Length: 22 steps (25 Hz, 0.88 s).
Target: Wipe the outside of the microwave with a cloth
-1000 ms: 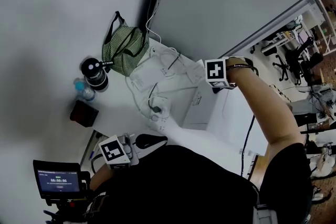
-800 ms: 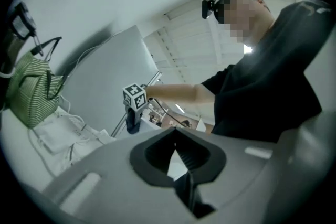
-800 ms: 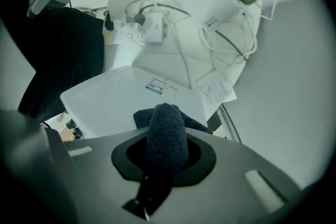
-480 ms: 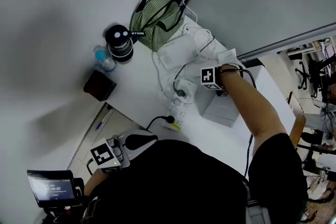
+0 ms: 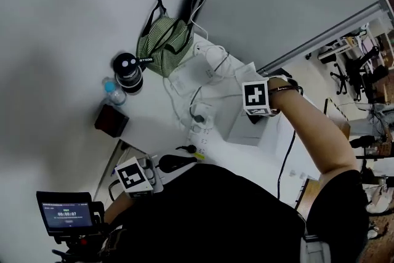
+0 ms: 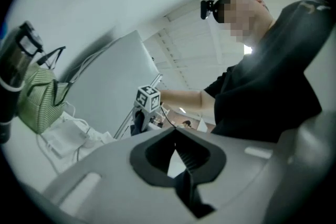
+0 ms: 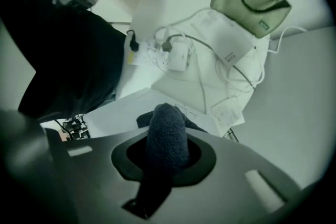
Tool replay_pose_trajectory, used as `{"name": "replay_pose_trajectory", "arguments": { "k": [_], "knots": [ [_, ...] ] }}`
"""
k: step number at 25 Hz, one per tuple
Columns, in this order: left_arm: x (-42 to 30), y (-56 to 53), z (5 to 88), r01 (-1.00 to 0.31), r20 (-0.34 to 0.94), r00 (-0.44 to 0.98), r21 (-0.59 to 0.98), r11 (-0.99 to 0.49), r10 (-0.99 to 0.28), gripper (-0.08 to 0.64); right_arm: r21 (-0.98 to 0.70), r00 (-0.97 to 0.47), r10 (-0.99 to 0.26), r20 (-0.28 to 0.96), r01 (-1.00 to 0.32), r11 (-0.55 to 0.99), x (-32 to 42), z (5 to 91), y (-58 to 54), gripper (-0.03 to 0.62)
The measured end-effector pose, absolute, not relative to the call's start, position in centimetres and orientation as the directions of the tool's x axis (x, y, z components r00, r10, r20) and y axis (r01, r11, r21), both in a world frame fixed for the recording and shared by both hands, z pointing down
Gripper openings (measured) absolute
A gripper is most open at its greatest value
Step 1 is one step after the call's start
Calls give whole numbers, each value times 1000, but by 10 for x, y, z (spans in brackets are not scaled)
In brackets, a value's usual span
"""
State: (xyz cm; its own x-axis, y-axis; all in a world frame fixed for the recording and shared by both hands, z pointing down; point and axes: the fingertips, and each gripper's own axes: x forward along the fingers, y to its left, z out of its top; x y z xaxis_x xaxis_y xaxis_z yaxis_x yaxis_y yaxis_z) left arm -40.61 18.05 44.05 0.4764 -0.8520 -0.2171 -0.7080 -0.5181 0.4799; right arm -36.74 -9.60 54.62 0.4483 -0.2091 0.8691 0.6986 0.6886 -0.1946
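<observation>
a white surface (image 5: pixel 151 126) carries a white box-shaped microwave (image 5: pixel 241 130), with a green striped bag (image 5: pixel 161 41) well apart at the far edge. the right gripper (image 5: pixel 254 115) sits over the microwave's top, its jaws clamped on a dark blue-grey knitted cloth (image 7: pixel 167 136) that bulges out past the tips toward the white panel; whether the cloth touches it cannot be told. the left gripper (image 6: pixel 176 152) hangs near the person's body, off the surface's near edge, jaws drawn together with nothing between them. the marker cube hides the right gripper's jaws from above.
</observation>
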Motion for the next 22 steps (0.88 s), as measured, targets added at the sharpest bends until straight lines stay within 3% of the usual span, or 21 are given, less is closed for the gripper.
{"name": "replay_pose_trajectory", "arguments": {
  "k": [3, 7, 15, 22],
  "knots": [
    [-396, 170, 420, -686, -244, 545, 421, -593, -803, 3, -156, 431, -259, 864, 720, 676, -347, 501, -92, 57],
    [-408, 165, 397, -656, -253, 577, 423, -626, -776, 3, -158, 463, -270, 844, 696, 701, -352, 503, -93, 54],
    [-433, 190, 430, -671, -203, 492, 531, -517, -847, 3, -283, 593, -243, 768, 654, 702, -348, 637, -76, 49],
    [-447, 215, 448, -690, -167, 404, 590, -419, -899, 3, -287, 582, -266, 768, 685, 670, -352, 705, -75, 48]
  ]
}}
